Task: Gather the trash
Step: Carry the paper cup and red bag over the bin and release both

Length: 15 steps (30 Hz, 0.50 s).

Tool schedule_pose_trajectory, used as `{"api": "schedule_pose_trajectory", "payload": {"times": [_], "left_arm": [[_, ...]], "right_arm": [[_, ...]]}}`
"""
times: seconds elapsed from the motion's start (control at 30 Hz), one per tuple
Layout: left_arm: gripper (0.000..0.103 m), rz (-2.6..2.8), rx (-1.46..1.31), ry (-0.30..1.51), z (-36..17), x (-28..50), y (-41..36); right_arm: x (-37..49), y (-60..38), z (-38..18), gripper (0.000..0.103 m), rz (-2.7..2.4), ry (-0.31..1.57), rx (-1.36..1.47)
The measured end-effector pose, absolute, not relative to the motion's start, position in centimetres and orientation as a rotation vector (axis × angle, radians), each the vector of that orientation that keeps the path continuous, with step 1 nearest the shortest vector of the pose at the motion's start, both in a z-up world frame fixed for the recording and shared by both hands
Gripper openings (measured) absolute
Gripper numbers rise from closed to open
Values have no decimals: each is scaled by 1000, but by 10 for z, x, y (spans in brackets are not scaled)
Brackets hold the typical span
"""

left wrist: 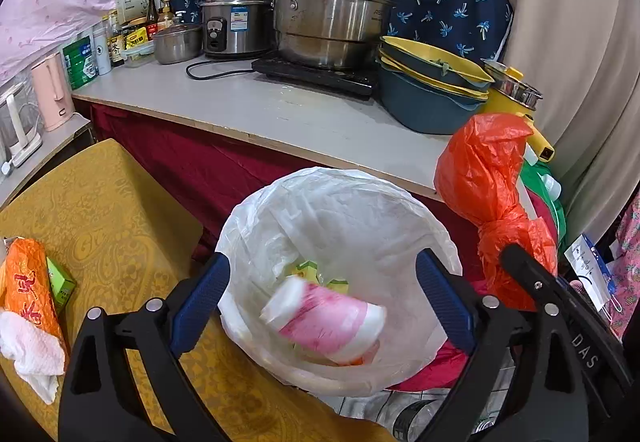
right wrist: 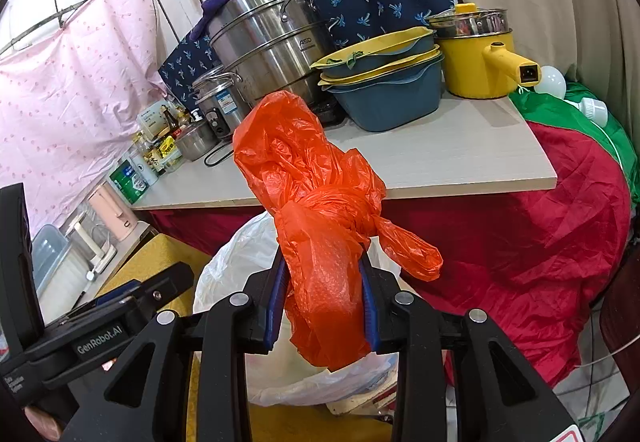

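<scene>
A trash bin lined with a clear white bag (left wrist: 344,210) stands between the yellow-clothed table (left wrist: 108,210) and the counter. My left gripper (left wrist: 322,278) is open above it. A pink and white wrapper (left wrist: 324,322), blurred, is in the bin's mouth between the open fingers, free of them. My right gripper (right wrist: 324,274) is shut on a knotted orange plastic bag (right wrist: 308,178) and holds it up above the bin liner (right wrist: 236,266); that bag shows at the right in the left wrist view (left wrist: 484,170). An orange packet (left wrist: 28,282), a white tissue (left wrist: 32,354) and a green box (left wrist: 60,282) lie on the table.
A grey counter (left wrist: 256,102) behind the bin holds a steel steamer pot (left wrist: 332,2), rice cooker (left wrist: 234,22), stacked blue and yellow basins (left wrist: 428,90), a yellow electric pot (right wrist: 476,62) and bottles. A red cloth bundle (right wrist: 540,250) lies to the right. A pink kettle (left wrist: 50,90) stands at left.
</scene>
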<state>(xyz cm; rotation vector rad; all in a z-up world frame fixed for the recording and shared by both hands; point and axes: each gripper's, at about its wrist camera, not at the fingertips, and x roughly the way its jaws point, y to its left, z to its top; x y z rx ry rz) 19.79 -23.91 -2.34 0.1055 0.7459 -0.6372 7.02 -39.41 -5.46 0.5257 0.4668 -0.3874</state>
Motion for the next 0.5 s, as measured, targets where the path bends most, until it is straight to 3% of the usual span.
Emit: {"api": "schedule_pose_trajectory", "payload": {"times": [0.5], "left_arm": [[92,-540,46,715,-13,215,-197]], "right_arm": [[108,-370,-62,39,-304,509,502]]}}
